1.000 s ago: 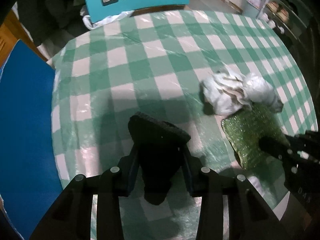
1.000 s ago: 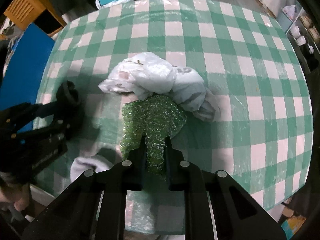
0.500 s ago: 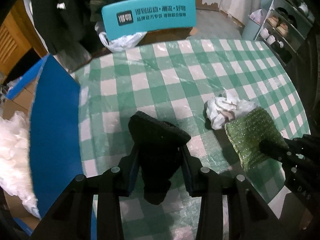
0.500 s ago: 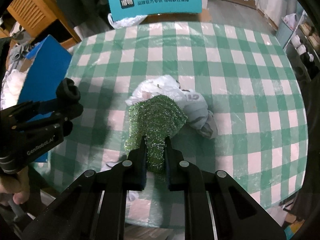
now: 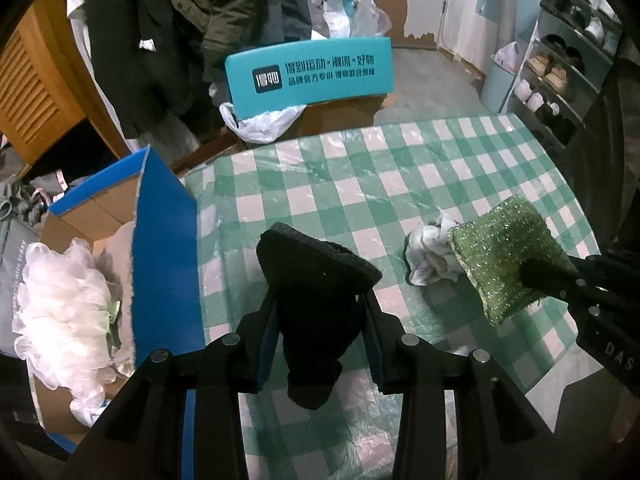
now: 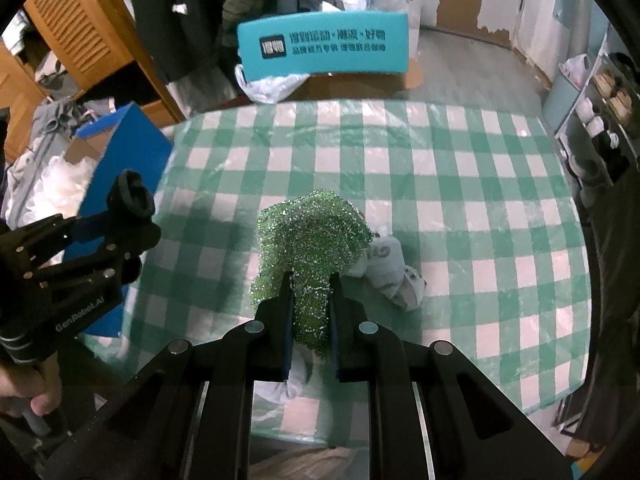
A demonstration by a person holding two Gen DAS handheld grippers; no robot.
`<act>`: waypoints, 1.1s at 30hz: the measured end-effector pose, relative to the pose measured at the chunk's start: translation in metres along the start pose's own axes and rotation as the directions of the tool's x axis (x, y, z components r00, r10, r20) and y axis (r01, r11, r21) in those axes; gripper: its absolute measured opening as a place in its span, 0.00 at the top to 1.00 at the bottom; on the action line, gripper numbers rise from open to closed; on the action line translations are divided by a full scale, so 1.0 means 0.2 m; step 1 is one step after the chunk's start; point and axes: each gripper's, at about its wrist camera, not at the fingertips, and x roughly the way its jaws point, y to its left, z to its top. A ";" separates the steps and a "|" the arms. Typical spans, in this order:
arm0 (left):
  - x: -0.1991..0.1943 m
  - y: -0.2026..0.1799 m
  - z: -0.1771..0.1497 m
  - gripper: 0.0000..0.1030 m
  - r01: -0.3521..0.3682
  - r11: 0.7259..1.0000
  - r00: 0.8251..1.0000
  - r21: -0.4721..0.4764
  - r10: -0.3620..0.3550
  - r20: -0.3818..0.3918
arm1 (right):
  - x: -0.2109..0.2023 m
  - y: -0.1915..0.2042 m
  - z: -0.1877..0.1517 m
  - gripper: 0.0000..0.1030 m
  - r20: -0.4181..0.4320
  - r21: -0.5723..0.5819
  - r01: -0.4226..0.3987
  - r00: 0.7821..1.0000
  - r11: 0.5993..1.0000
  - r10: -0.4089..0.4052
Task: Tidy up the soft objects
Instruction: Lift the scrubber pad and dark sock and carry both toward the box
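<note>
My left gripper (image 5: 318,308) is shut on a black soft cloth (image 5: 312,276) and holds it above the table's left part; it also shows in the right wrist view (image 6: 132,196). My right gripper (image 6: 310,284) is shut on a glittery green scrubbing cloth (image 6: 312,232), lifted above the table; the cloth also shows in the left wrist view (image 5: 500,256). A crumpled white cloth (image 5: 430,254) lies on the green checked tablecloth (image 5: 360,184), partly hidden under the green cloth in the right wrist view (image 6: 394,276).
A blue cardboard box (image 5: 164,248) stands open at the table's left edge, with a white mesh puff (image 5: 60,304) inside. A teal chair back (image 5: 310,70) is behind the table. A shoe rack (image 5: 560,60) is at the right. Another white cloth (image 6: 288,384) lies near the front edge.
Both grippers have risen and pulled back from the table with their cloths. The green cloth has come off the table. The blue box with the white puff has come into view.
</note>
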 end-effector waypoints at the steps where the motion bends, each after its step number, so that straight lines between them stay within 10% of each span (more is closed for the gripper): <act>1: -0.02 0.00 0.00 0.62 -0.003 1.000 1.000 -0.001 0.003 0.007 | -0.02 0.00 0.00 0.88 0.005 -0.002 -0.002 1.000 1.000 0.002; 33: -0.32 0.29 -0.04 0.62 -0.038 0.995 0.991 -0.092 0.050 0.124 | -0.17 0.36 0.18 0.88 0.107 -0.103 -0.086 0.990 0.991 0.097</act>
